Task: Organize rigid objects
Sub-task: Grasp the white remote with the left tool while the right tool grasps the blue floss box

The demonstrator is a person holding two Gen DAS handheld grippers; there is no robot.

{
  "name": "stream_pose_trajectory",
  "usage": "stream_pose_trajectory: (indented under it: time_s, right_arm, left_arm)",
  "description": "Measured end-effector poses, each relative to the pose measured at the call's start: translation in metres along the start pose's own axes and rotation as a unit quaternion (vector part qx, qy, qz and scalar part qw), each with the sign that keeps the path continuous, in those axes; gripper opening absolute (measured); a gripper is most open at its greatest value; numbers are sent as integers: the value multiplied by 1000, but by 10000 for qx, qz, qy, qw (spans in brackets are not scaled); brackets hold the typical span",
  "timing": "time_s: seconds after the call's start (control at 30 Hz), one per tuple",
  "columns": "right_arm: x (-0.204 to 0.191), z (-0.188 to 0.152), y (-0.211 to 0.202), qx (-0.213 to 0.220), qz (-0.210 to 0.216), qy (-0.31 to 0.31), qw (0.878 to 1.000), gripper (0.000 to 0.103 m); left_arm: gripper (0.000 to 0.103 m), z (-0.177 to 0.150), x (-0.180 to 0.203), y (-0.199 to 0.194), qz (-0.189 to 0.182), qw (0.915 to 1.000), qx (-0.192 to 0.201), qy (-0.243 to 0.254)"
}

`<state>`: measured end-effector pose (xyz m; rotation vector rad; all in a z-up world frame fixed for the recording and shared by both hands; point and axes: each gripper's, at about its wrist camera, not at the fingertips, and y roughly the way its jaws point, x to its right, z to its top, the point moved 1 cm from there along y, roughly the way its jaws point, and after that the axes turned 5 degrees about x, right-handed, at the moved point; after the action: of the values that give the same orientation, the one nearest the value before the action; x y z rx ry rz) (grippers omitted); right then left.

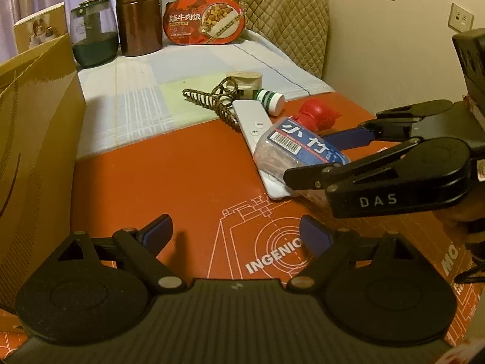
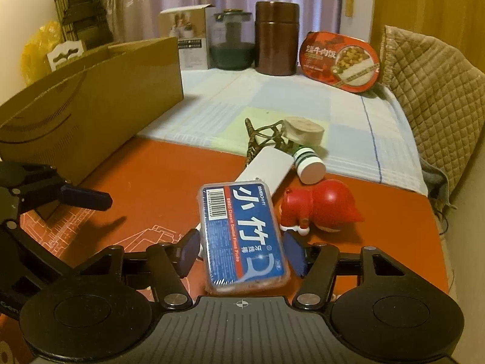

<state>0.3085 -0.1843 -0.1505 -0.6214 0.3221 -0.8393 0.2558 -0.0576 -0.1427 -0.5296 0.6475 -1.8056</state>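
A blue-labelled floss box (image 2: 242, 233) lies tilted on a white remote (image 2: 269, 166) on the orange mat (image 2: 145, 182). My right gripper (image 2: 242, 253) is shut on the box, one blue pad against each long side. From the left wrist view the same box (image 1: 303, 145) sits between the right gripper's (image 1: 309, 157) fingers. My left gripper (image 1: 236, 236) stands open low over the bare mat with nothing in it. Beside the box lie a red figurine (image 2: 321, 206), a green-and-white bottle (image 2: 309, 163), a round wooden box (image 2: 304, 130) and a woven piece (image 2: 263, 136).
An open cardboard box (image 2: 91, 112) stands along the left side. At the back stand a brown canister (image 2: 275, 39), a dark glass jar (image 2: 232, 42) and a red meal tray (image 2: 342, 60). A quilted chair back (image 2: 424, 85) borders the right edge.
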Motion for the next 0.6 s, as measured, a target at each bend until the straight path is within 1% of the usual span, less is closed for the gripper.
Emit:
stream_pose_trajectory:
  time_s: [0.07,0.2,0.37,0.5,0.57,0.6]
  right_arm:
    - [1,1,-2,-9,-88,87,9999,56]
    - [12,-2,-26,123,-345,469,9982,55]
    - [27,-21,-61,192,-725,664,9950,54]
    - [31,-36,-74,111,-981,642,9930,53]
    - [31,-44,-75,58,-1061,610,9925,53]
    - [31,-47,-75,57,-1075,598,9924,53]
  left_arm:
    - [88,0,-1,0,16,10000,-5,-23]
    - [88,2,-2,0,11,9999,73,-116]
    - [85,11,8,8,-72,9997,189,-142]
    - [77,19,22,23,-137,9995,251,-120]
    - [70,25,28,33,-105,9995,268,-114]
    - [65,28,30,38,-69,9995,279,-116]
